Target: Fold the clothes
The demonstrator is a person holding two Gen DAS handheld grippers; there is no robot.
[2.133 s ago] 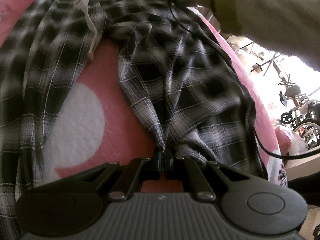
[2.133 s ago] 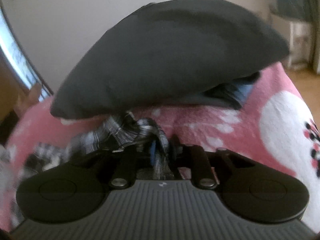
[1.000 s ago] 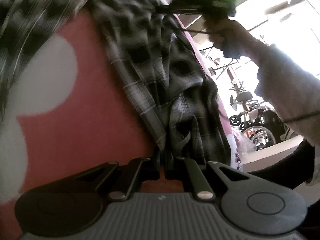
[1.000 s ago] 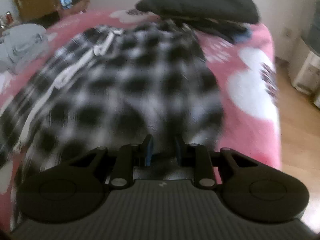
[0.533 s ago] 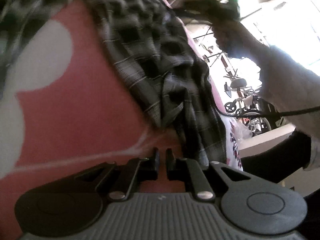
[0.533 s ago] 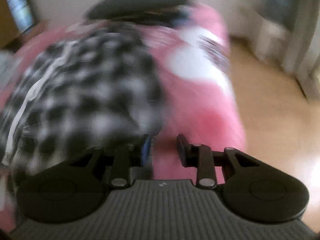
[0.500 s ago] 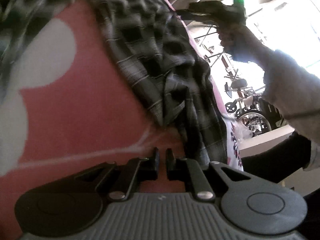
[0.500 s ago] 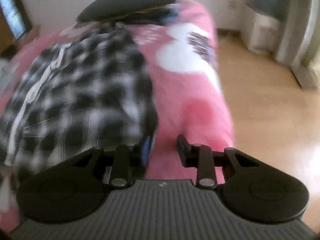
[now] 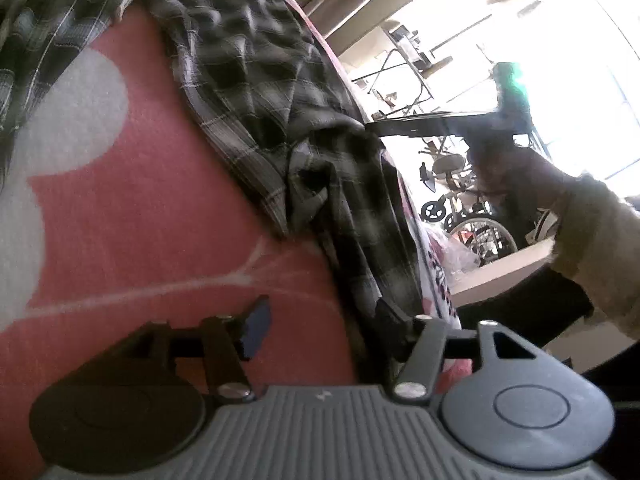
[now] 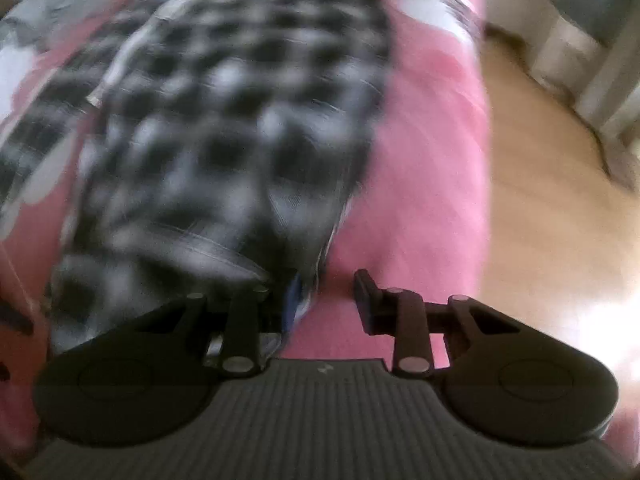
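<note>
Plaid garment (image 9: 260, 80), black and white check, lies spread on a pink bed cover (image 9: 140, 220) with white shapes printed on it. In the left wrist view its hem edge bunches into a crumpled fold ahead of and to the right of the fingers, and a dark fold of it runs down to the right-hand finger; whether it touches that finger cannot be told.

Left gripper (image 9: 320, 320): fingers wide apart, nothing between them but bare pink cover. A blue pad shows on the left-hand finger (image 9: 256, 326).

Right gripper (image 10: 326, 300): fingers apart, nothing clamped. View is motion-blurred. The plaid garment (image 10: 220, 120) fills the area ahead of and left of the fingers; its near edge lies over or against the left-hand finger, and the right-hand finger (image 10: 366, 294) stands over plain pink cover (image 10: 420, 160).

Beyond the garment: wood floor (image 10: 540, 200) to the right of the bed in the right wrist view. In the left wrist view, a person's hand (image 9: 504, 168) in a pale fuzzy sleeve (image 9: 600, 248) shows far right, with a wheelchair (image 9: 472, 228) in the bright background behind it.
</note>
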